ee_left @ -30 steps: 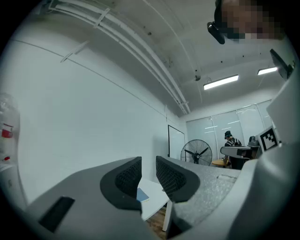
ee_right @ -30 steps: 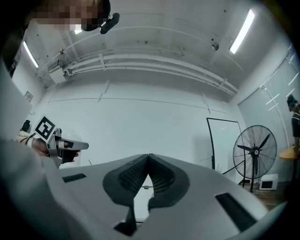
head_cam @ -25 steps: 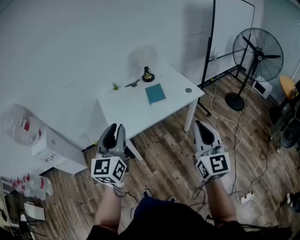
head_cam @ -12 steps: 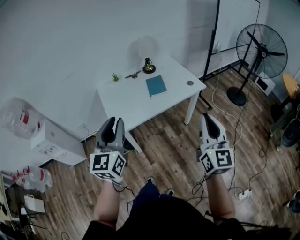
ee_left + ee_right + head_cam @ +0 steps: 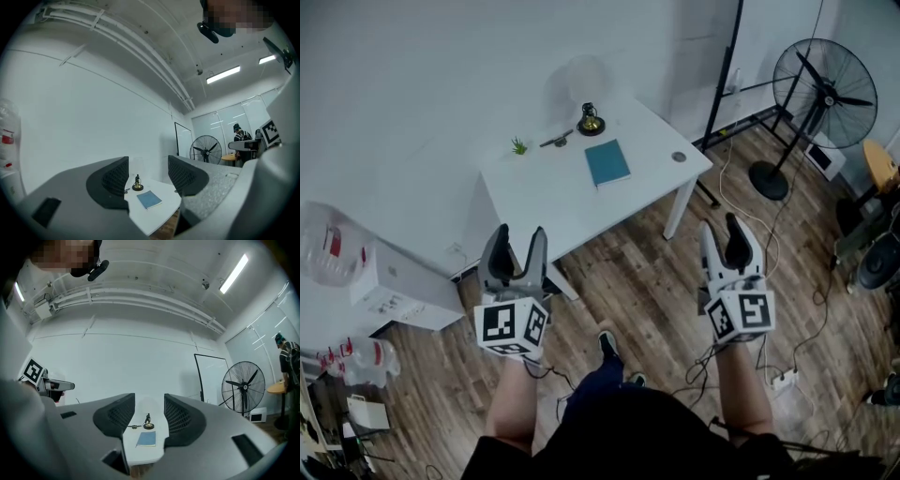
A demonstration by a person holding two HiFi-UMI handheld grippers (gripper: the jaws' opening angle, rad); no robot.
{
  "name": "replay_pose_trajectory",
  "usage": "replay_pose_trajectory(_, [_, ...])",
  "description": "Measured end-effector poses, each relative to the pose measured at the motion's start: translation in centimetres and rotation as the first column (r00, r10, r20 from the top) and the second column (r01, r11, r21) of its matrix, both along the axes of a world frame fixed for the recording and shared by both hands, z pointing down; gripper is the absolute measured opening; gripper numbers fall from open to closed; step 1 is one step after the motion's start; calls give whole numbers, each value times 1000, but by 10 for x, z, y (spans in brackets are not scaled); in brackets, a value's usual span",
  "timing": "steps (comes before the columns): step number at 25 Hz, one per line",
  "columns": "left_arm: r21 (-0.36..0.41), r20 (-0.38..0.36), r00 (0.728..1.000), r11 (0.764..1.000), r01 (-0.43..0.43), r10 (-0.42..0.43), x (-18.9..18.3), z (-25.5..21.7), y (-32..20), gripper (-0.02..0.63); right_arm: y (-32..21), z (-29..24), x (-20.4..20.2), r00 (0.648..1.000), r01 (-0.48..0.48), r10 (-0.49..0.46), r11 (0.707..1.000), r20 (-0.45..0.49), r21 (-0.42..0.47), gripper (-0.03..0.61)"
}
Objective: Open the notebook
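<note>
Task progress: not begun, as far as I can judge. The notebook (image 5: 607,161) lies shut and flat, teal cover up, and neither gripper is near it.
Notebook's place: on the white table (image 5: 546,204), toward the far side of the top and about midway across it.
Around the notebook: a small dark ornament on a brass base (image 5: 590,120) stands just behind it. A tiny green plant (image 5: 519,146) sits further left by the wall. A small round thing (image 5: 679,157) lies to its right near the table's edge.
What is left: everything. The person must close in on the table, reach the notebook, catch the cover's free edge, and fold the cover over.
Left gripper (image 5: 517,246): its jaws are opening and stand wide apart. Nothing is between them; its own view shows only the distant table and notebook through the gap.
Right gripper (image 5: 724,236): its jaws are also opening, with a clear gap and nothing held. The notebook shows far off between the pads.
Arm pose: both forearms reach forward from the body, side by side and well apart from each other. The grippers point roughly level, a touch upward, toward the table.
Position against the table: both grippers hang over the wooden floor (image 5: 647,272), short of the table's near edge.
Off to the side: a standing fan (image 5: 830,94) is at the right, well apart from the table.
</note>
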State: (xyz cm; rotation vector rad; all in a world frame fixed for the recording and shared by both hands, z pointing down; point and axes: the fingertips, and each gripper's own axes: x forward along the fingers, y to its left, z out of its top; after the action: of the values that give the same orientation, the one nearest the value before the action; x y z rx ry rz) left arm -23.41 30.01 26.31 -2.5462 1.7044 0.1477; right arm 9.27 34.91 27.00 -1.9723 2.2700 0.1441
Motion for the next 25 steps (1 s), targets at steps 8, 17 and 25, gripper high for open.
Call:
replay_pose_trajectory(8, [-62,-63,998,998,-16,12,-21,32,-101,256,-88,8,-19,999,-24,22,999,-45,-39,183])
replay_pose_trajectory(17, [-116,-94,995,993,-37,26,-44,51,-196,256,-179,16,-49,992,-45,37,997,-123,-62,178])
replay_pose_trajectory(25, [-123,-77,996,991,-59,49,-35,56,-240,255,-219,23,-47,990,-64,54,995,-130,-78,178])
